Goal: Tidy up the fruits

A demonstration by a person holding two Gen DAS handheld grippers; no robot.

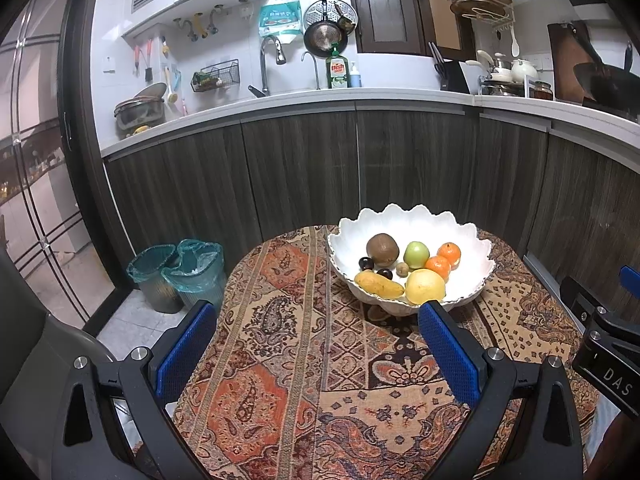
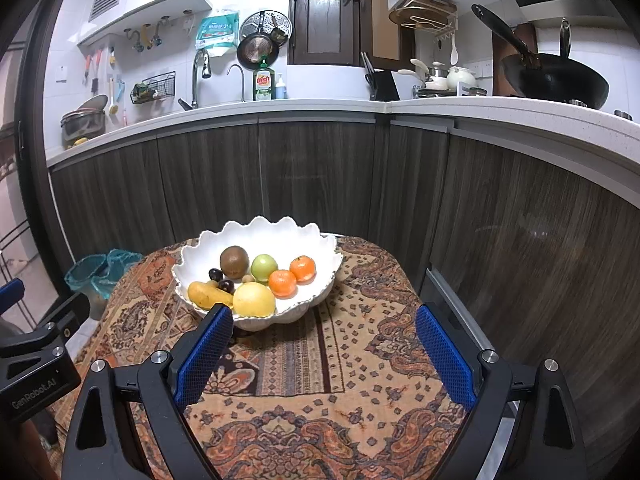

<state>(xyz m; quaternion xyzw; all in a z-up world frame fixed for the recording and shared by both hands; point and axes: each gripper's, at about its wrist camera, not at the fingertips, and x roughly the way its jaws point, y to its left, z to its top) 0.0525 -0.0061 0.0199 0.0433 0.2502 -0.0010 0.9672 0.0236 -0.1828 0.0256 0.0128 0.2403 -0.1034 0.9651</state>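
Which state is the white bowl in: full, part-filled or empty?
Part-filled. The bowl holds fruit in one layer: two oranges, an apple, a mango and others, with bare white inside showing.

Domestic kitchen, identified by the white counter (image 2: pixel 280 110) over dark wood-grain cabinets (image 2: pixel 320 176), a sink faucet (image 2: pixel 199 76), dish soap bottle (image 2: pixel 263 82), hanging pan (image 2: pixel 257 49), wok (image 2: pixel 556 80) and lined bins (image 1: pixel 176 276).
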